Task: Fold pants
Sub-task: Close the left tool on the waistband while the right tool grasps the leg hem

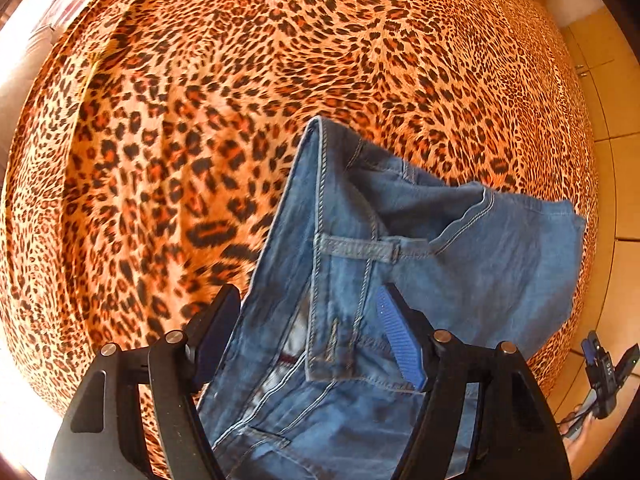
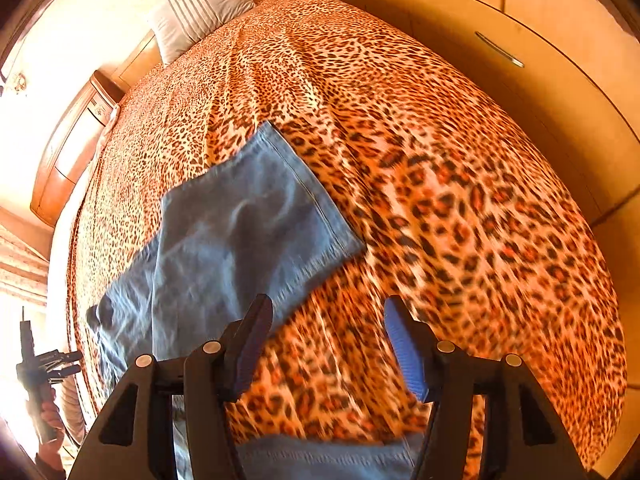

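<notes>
Jeans lie bunched on the leopard-print bed, waistband between the spread left tongs. Right tongs hover spread above the bedspread, pinching nothing.

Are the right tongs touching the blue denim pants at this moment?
Cannot tell. In the right wrist view the right tongs stand open over the leopard-print bedspread; the blue denim pants pass close beside the left finger, but motion blur hides any contact.

Jeans — waistband end cut off by the lower frame edge beneath the left claw. Leopard bedspread beside the jeans is motion-blurred — spots smeared. Pillow print indistinct.
</notes>
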### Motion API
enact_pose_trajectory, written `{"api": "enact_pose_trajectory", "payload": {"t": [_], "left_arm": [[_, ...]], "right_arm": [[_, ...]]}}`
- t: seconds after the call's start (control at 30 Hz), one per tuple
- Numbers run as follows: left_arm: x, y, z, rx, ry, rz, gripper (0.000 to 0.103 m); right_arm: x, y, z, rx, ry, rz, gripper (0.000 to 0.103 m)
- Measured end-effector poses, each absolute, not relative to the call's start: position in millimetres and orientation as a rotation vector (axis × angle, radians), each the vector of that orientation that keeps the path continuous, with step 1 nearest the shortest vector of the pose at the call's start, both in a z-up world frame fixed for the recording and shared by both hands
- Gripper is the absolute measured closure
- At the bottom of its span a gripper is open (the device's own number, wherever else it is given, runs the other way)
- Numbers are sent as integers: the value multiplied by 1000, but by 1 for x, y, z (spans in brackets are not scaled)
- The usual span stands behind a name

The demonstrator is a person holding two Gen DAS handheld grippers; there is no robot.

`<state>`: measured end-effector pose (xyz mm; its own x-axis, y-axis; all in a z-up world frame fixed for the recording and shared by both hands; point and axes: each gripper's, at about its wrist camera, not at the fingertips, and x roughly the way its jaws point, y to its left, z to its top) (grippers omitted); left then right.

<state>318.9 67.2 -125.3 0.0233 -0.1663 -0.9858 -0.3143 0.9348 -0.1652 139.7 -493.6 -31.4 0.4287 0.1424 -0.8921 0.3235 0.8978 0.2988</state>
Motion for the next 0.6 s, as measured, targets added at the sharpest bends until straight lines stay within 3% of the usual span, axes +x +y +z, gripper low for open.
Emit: {"api": "enact_pose_trajectory", "payload": {"t": [0.17, 0.4, 0.43, 0.47, 0.53, 0.6], "left_arm": [[343, 66, -144, -374, 1580, 140, 32], [354, 74, -163, -429, 1582, 149, 32], [357, 71, -162, -413, 1564, 170, 33], [365, 67, -161, -385, 1538, 206, 36], [378, 55, -164, -325, 1515, 275, 55], [390, 47, -171, -242, 1527, 339, 57]], "right_arm": [[237, -485, -67, 434, 1185, -118, 43], [299, -464, -106, 291, 1284, -115, 45], [303, -459, -111, 242, 1304, -115, 65], [306, -453, -113, 189, 1308, -117, 93], [306, -446, -113, 160, 1298, -91, 93], [300, -449, -104, 168, 1254, -97, 93]]}}
